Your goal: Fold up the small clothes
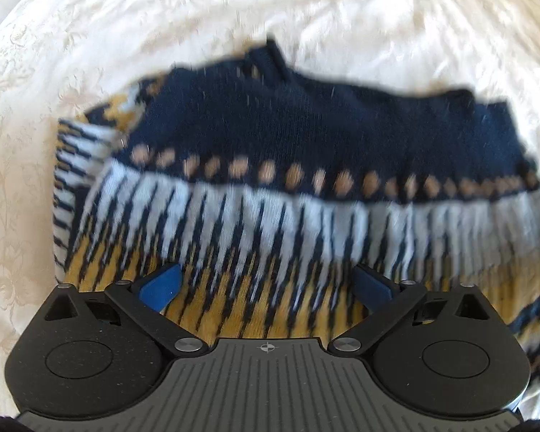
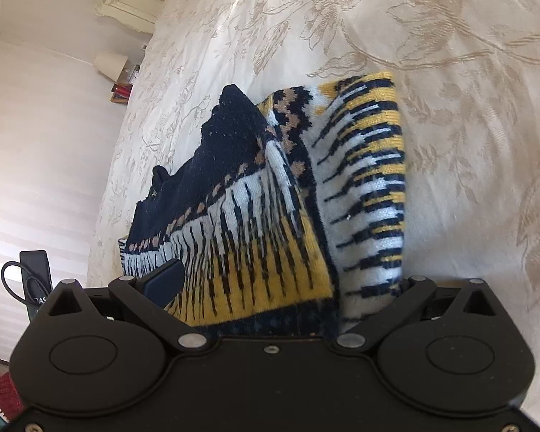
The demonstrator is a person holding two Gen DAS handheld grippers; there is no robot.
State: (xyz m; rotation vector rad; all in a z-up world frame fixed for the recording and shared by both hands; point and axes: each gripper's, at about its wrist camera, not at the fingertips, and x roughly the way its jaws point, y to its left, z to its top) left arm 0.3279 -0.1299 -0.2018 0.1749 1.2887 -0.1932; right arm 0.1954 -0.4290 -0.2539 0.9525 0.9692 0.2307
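**Both grippers spread wide over the folded sweater**

The left gripper has its blue pads spread wide, one at each side, pressing on nothing; the yellow and navy knit of the sweater lies directly beneath and between them. The gripper points steeply down at the cloth.

The right gripper also stands wide. Its left pad is clear to see; the right one is hidden behind a hanging fold of the sweater. The knit fills the gap between the fingers and reaches the gripper body, but whether it is clamped I cannot tell; the pad in view does not press on it.

The sweater lies on a cream floral bedspread, folded into a compact shape: a navy band at the far edge, then a row of tan diamonds, white spikes, and yellow nearest the grippers. A striped sleeve lies along one side.

Beyond the bed are a white carved headboard and a lamp by a pale wall.
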